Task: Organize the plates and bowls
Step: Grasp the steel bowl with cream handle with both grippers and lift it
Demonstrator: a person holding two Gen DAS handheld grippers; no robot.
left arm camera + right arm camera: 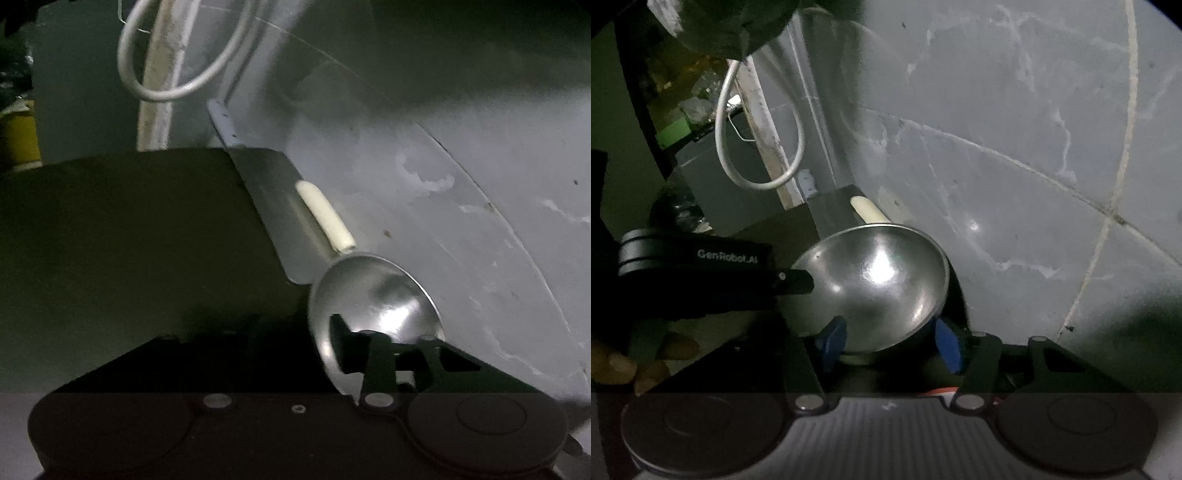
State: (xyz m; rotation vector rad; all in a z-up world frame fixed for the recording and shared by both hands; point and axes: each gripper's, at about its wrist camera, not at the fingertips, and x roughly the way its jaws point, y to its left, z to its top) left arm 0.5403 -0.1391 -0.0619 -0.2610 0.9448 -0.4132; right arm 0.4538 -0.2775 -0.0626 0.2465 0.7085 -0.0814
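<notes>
A shiny steel bowl (875, 280) is held tilted on edge in front of a pale tiled wall. My left gripper (798, 280) comes in from the left and its black finger sits on the bowl's left rim, apparently shut on it. In the left wrist view the same bowl (373, 302) fills the space right at the fingers. My right gripper (890, 345) has its blue pads (947, 343) on either side of the bowl's base, closed around it. A cream peg (868, 210) sticks up behind the bowl.
A white cable loop (757, 147) hangs on the wall by a pale pipe. A dark box-like block (129, 221) lies left of the bowl, with a grey metal plate (273, 206) beside it. Clutter sits on a shelf (679, 110) at the far left. A yellow object (20, 136) stands at the left edge.
</notes>
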